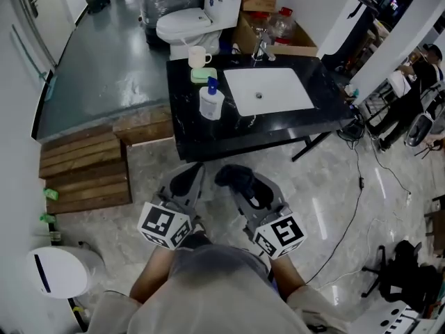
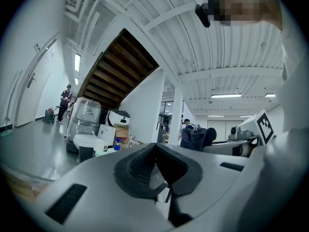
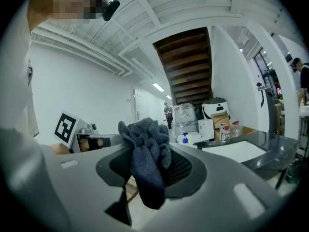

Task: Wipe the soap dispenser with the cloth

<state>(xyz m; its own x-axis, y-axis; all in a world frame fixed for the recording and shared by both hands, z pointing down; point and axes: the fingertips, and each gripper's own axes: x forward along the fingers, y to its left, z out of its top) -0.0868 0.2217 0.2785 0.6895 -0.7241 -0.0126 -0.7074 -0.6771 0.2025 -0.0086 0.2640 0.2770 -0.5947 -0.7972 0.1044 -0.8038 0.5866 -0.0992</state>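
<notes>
While standing untouched in the upper middle of the head view: white plastic soap dispenser with a blue pump top point(image 1: 211, 101), upright on the glossy black counter point(image 1: 208, 141), just beside the left edge of the white rectangular sink basin point(image 1: 268, 89). Above it in the frame, a pale green soap dish point(image 1: 203, 75) and a white mug point(image 1: 198, 56). Also small and distant in the right gripper view, right of centre.

Lower in the frame, well apart from the dispenser and short of the counter's near edge: dark blue-grey terry cloth point(image 3: 146, 151), bunched and pinched between the jaws of the right gripper point(image 3: 149, 170), a loose fold hanging below the pads. Beside it, the left gripper point(image 2: 157, 166), jaws closed together on nothing.

Judged as the approach step: cloth in hand, no wiping begun, no contact with the bottle. Next move likely calls for carrying the right gripper up-frame over the counter edge and laying the cloth wad against the dispenser's side. Probably a light bottle, so liable to slide or tip under a push; steadying it with the left gripper would first need those jaws opened.

Writing: only black-and-white square patterns on the marker cubes point(image 1: 165, 225) of both grippers. No brand or label readable on the dispenser; too small to tell.
</notes>
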